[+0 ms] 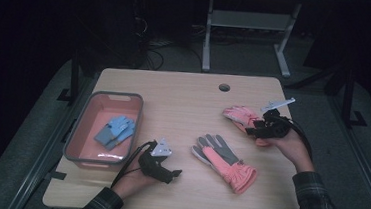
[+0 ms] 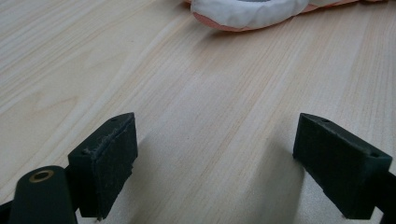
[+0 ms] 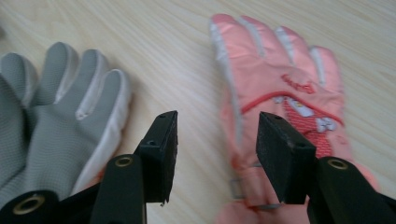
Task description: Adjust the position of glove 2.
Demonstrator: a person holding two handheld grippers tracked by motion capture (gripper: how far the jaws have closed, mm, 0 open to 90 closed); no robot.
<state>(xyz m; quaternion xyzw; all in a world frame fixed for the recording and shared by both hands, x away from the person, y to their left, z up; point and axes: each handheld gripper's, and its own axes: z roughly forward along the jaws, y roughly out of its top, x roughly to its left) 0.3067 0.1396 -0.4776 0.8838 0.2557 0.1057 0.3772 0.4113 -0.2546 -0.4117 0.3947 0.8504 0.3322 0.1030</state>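
A pink glove lies back up at the table's right, its fingers pointing away from me in the right gripper view. My right gripper hovers over its left edge near the cuff, open, with nothing pressed between the pads. A matching glove lies grey palm up at the table's middle. My left gripper rests low over bare wood at the front, open wide. The white-lined cuff of that glove lies ahead of it.
A pink bin with a grey rim stands at the left and holds a blue glove pair. A cable hole sits near the table's far edge. A white desk frame stands on the floor beyond.
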